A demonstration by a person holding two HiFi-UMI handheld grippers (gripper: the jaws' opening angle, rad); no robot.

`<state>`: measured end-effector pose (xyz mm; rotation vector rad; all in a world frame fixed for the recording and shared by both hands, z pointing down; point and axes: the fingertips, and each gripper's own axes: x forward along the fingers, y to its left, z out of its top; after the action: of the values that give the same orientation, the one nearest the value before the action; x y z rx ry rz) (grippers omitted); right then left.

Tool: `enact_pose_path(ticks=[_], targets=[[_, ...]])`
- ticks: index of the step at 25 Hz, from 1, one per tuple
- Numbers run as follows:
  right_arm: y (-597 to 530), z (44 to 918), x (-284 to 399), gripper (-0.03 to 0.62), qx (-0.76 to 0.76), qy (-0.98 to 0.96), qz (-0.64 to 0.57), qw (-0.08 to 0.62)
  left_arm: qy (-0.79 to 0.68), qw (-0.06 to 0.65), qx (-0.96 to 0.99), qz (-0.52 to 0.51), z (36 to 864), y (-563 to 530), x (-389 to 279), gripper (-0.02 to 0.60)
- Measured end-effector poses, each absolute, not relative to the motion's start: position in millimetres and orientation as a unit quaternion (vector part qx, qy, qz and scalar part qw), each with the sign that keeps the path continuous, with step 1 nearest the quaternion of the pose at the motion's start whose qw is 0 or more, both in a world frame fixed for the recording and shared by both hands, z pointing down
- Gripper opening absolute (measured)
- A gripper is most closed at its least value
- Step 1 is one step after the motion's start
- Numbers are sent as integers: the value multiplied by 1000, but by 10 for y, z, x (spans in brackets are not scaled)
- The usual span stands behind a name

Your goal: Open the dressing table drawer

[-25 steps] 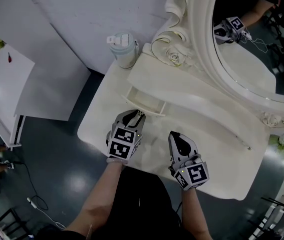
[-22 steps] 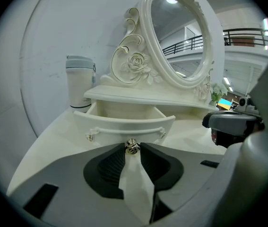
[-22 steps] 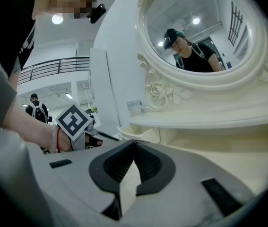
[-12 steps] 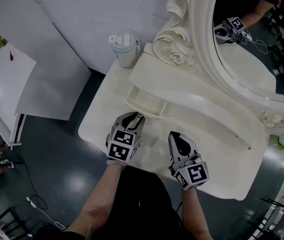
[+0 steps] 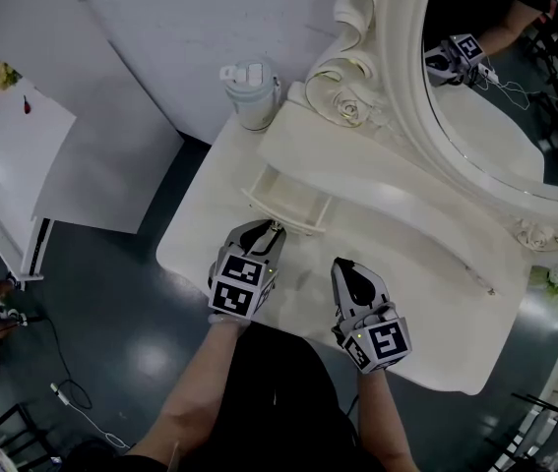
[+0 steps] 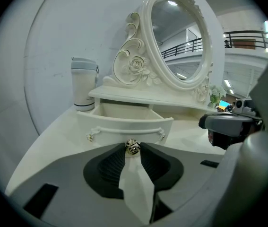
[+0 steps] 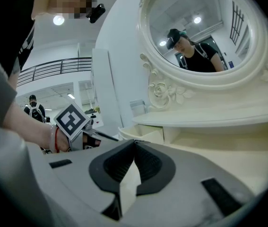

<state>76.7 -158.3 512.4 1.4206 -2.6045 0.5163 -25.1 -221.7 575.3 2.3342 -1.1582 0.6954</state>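
Between the narrow jaws of the left gripper (image 6: 133, 151), the single metal knob (image 6: 133, 147) stays pinched as a second ago, its one drawer (image 6: 124, 123) just beyond the tips, equally far open. Only the left gripper view shows that knob. The right gripper (image 7: 134, 144) has its jaws together, empty

Reads as a staged set inside a big hall or test lab, not a home: an ornate cream dressing table (image 5: 426, 293) with an oval mirror (image 5: 515, 87) stands alone against a bare white partition (image 5: 190, 28). It sits on a dark glossy floor (image 5: 111, 332), a loose cable (image 5: 59, 391) trailing nearby. The gripper views show a railed mezzanine (image 6: 249, 33), round ceiling lights (image 7: 58, 20) and a person (image 7: 32, 110) standing in open space behind.
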Motion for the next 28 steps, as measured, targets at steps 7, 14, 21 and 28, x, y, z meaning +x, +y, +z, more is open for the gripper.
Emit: enact_pose_path(ticks=[7,14,21,28], targets=[[-1549,5132,767,6,470,-863,172,69,-421,220,844,249,5752,-2216,-256,110],[-1523,5118,813,6,474,-860,178,61,-435,207,843,240,5680,-2215,-259,125],[-1506,5097,823,6,476,-860,176,55,-445,186,846,226,5497,-2190,-298,115],[-1494,4965,847,6,479,-861,164,50,-445,170,856,198,5264,-2148,-272,4]])
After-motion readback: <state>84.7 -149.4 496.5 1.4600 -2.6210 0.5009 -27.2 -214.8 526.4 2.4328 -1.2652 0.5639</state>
